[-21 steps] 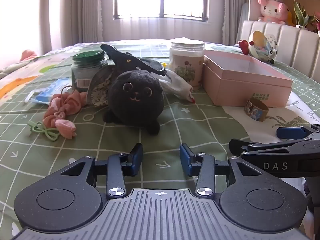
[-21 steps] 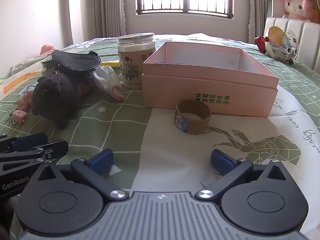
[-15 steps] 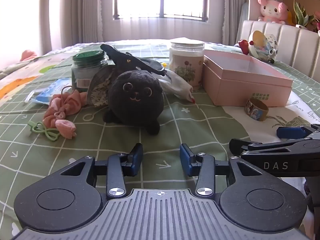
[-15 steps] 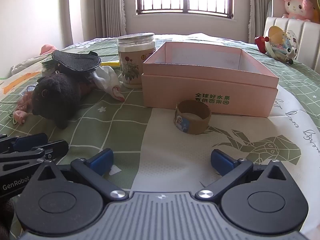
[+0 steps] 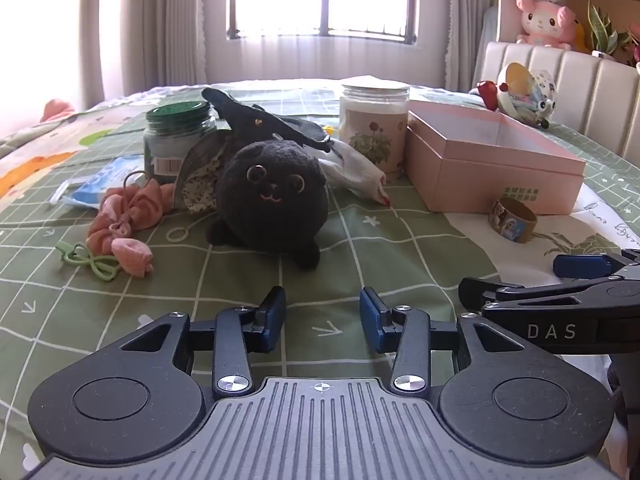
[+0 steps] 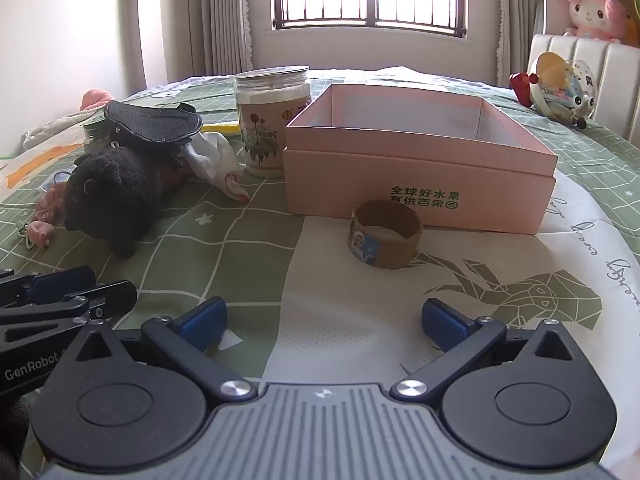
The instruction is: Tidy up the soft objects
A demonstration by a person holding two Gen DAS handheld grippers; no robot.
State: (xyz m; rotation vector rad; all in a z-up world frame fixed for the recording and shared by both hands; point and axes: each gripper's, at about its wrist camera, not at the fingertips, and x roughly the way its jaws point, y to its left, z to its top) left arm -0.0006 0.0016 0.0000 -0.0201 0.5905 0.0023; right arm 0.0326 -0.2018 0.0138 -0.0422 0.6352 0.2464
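Left hand-held gripper [image 5: 322, 312] and right hand-held gripper [image 6: 322, 320] are hovering spread, empty; black plush cat [image 5: 272, 196] is lying mid-bed, awaiting the open pink box [image 6: 420, 168].

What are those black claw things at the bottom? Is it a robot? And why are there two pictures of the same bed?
No robot: a person holds one pinching tool in each hand, and a small camera rides on each tool. One picture looks out from the left gripper, the other from the right gripper. Both are open and hold nothing.

On the green bedspread lie a black plush cat, a pink scrunchie, a white cloth and a dark pouch. Close by stand two jars, an open pink box and a tape roll. The soft things probably belong in the box.
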